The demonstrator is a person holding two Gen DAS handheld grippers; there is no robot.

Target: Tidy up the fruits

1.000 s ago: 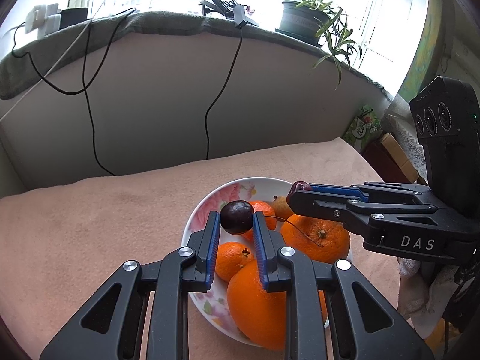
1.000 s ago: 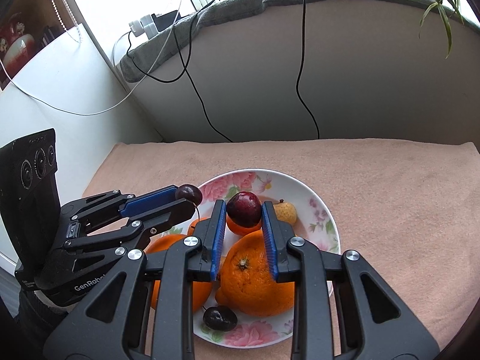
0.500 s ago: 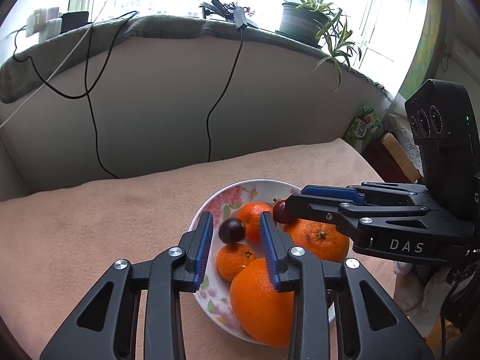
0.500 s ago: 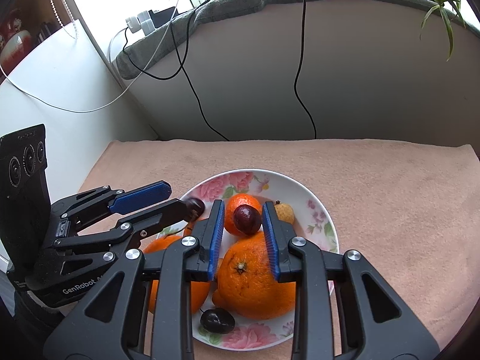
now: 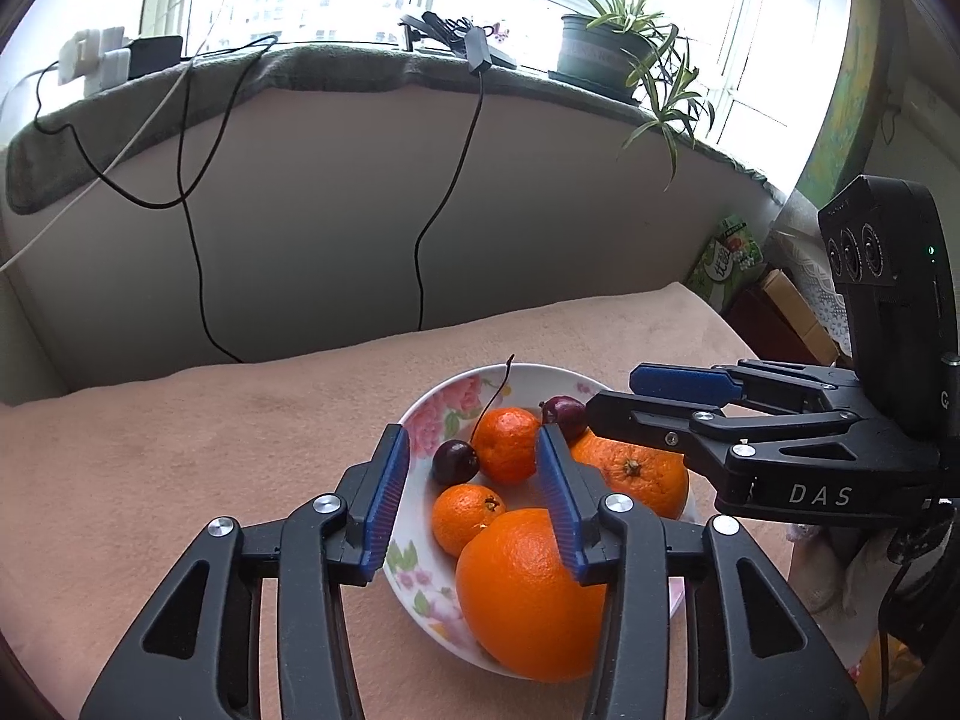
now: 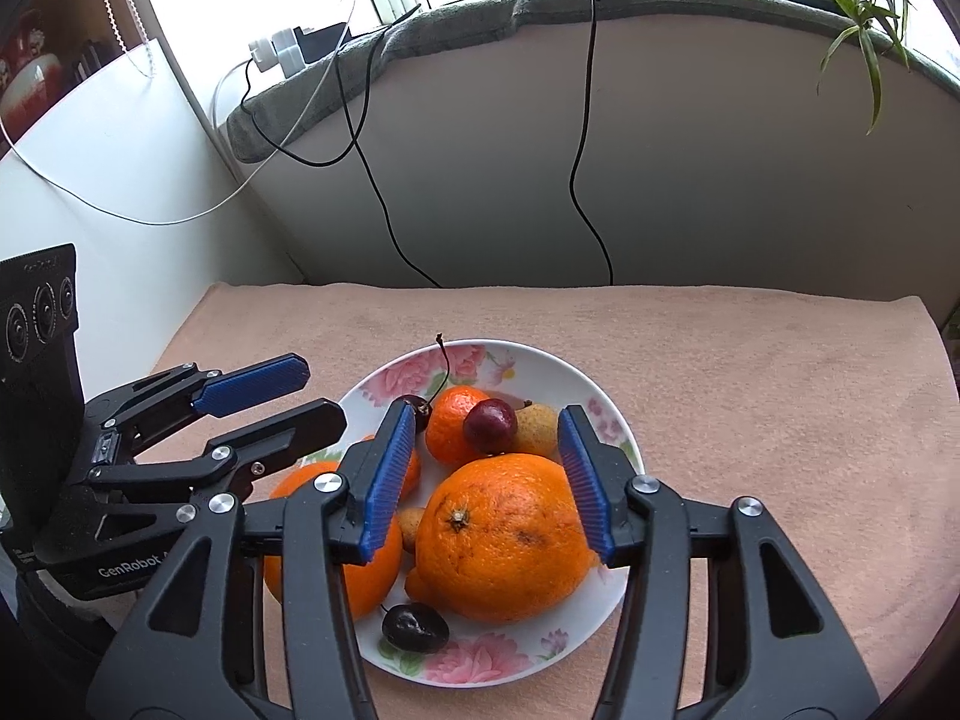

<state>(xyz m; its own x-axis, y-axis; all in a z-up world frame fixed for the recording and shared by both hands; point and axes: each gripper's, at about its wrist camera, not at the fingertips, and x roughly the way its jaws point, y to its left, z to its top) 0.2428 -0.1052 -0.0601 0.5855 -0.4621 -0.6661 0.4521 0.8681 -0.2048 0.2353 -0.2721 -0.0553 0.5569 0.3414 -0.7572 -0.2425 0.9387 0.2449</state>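
Left tongs (image 5: 471,474) and right tongs (image 6: 487,456) opening, gripping nothing; cherries (image 5: 456,461) lying below them on plate (image 5: 420,414).

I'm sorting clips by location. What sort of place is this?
Probably a room in a home, by a window: a potted plant and chargers sit on the sill, and a floral plate of fruit rests on a blanket-covered surface.

You see a shiny, smooth flowered plate (image 6: 591,387) on a soft, fuzzy pink cloth (image 6: 750,420) over the counter, oranges (image 6: 504,546) with bumpy skin, glossy dark cherries (image 6: 489,425), and each hand-held gripper (image 5: 474,501) of matt black plastic with ridged blue pads (image 5: 387,501) and shiny metal bolts (image 5: 327,503).
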